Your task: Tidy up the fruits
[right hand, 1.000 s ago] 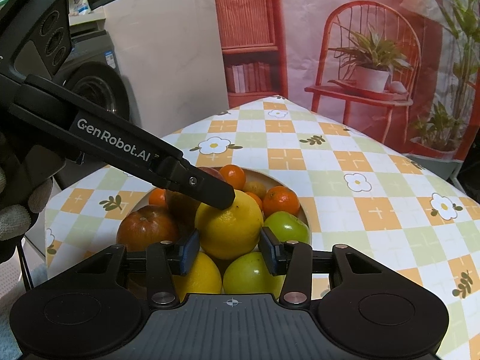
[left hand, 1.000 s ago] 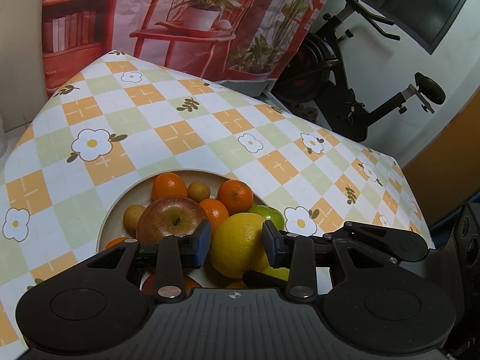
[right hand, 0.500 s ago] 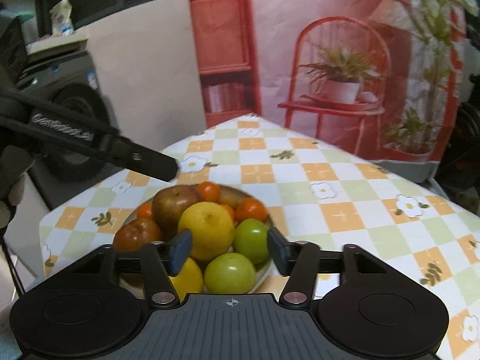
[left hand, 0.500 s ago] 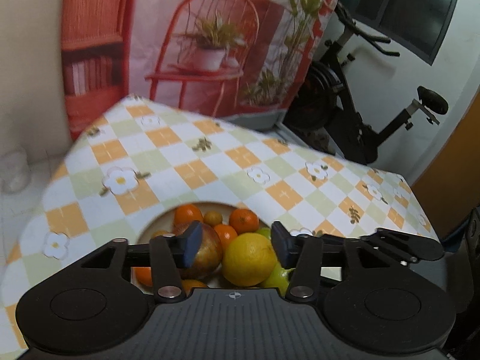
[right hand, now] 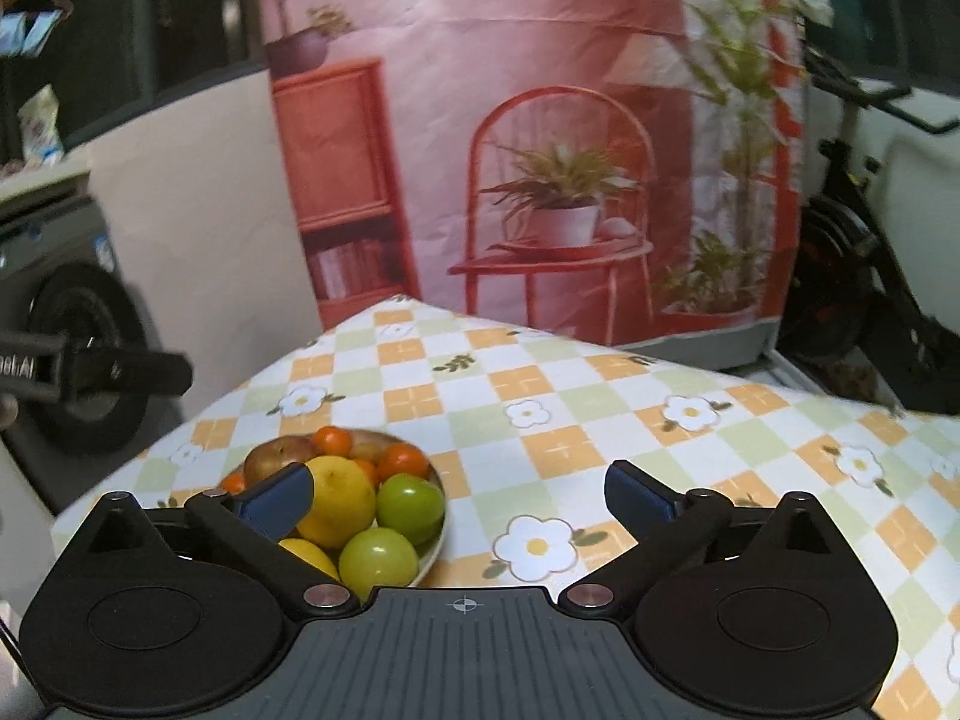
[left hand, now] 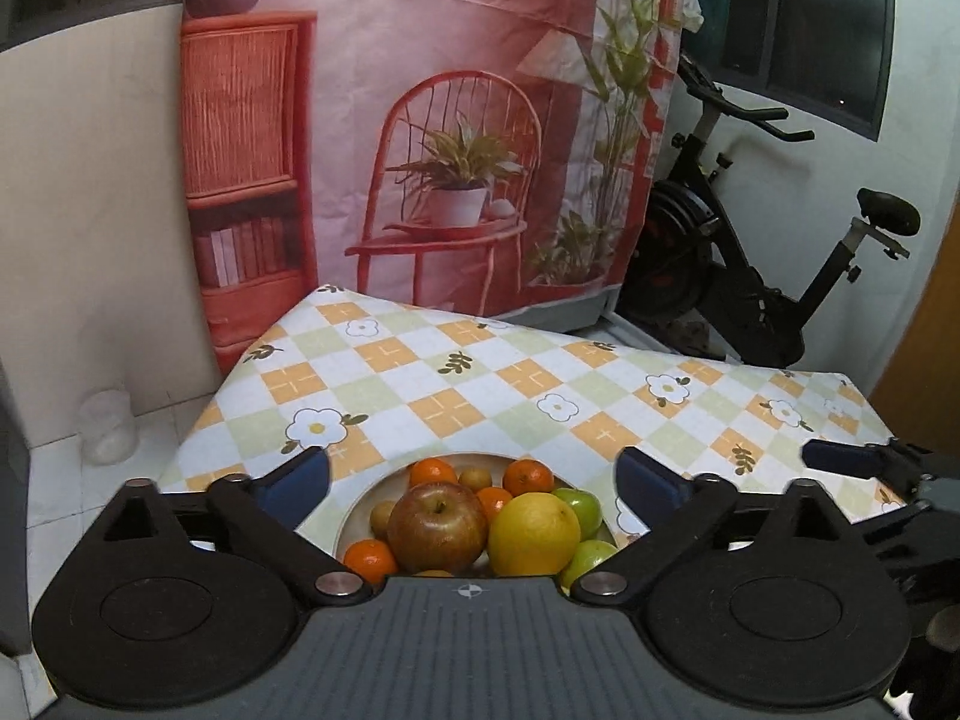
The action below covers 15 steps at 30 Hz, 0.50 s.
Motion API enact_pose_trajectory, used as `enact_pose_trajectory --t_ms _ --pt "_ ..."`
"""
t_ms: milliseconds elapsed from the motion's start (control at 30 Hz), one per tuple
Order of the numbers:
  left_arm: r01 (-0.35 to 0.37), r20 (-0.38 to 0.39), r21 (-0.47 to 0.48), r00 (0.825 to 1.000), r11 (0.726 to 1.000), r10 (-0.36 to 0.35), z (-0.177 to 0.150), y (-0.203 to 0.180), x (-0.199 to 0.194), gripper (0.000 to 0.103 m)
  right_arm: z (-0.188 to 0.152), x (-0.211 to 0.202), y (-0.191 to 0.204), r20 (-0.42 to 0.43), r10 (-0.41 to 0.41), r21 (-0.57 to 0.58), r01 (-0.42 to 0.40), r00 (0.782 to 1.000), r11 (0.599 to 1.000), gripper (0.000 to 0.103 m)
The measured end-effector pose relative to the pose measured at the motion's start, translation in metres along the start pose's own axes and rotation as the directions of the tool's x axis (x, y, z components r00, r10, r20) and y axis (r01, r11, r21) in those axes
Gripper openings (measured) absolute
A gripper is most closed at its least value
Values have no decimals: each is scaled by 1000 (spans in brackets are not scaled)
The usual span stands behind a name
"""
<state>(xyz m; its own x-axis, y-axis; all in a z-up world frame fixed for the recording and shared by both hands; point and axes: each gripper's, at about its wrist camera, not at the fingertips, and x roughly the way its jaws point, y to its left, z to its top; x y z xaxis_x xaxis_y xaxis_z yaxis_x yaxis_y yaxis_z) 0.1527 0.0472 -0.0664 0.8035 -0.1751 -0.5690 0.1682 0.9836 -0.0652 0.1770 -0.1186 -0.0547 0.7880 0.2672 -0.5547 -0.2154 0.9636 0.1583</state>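
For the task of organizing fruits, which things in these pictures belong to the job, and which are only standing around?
Belong to the job:
- red apple
- large yellow citrus
- green fruits
- small oranges
- bowl
- left gripper, open
- right gripper, open

Only standing around:
- checkered tablecloth
- exercise bike
- printed backdrop
- washing machine

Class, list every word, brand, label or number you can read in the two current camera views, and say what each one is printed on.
"ooLAI": white letters on the left gripper's black arm at the left edge of the right wrist view, cut off by the frame.
Sticker on the washing machine: too blurred to read.
Book spines printed on the backdrop: too small to read.
Nothing else readable.
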Motion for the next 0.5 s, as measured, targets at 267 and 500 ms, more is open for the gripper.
enact_pose_trajectory --t_ms 267,500 --pt "-27 55 13 998 1000 26 8 -11 -19 103 0 -40 -22 53 -90 89 85 995 992 103" --pt "7 127 15 992 1000 -9 28 -30 -46 103 16 -80 -33 94 -181 126 169 979 978 103"
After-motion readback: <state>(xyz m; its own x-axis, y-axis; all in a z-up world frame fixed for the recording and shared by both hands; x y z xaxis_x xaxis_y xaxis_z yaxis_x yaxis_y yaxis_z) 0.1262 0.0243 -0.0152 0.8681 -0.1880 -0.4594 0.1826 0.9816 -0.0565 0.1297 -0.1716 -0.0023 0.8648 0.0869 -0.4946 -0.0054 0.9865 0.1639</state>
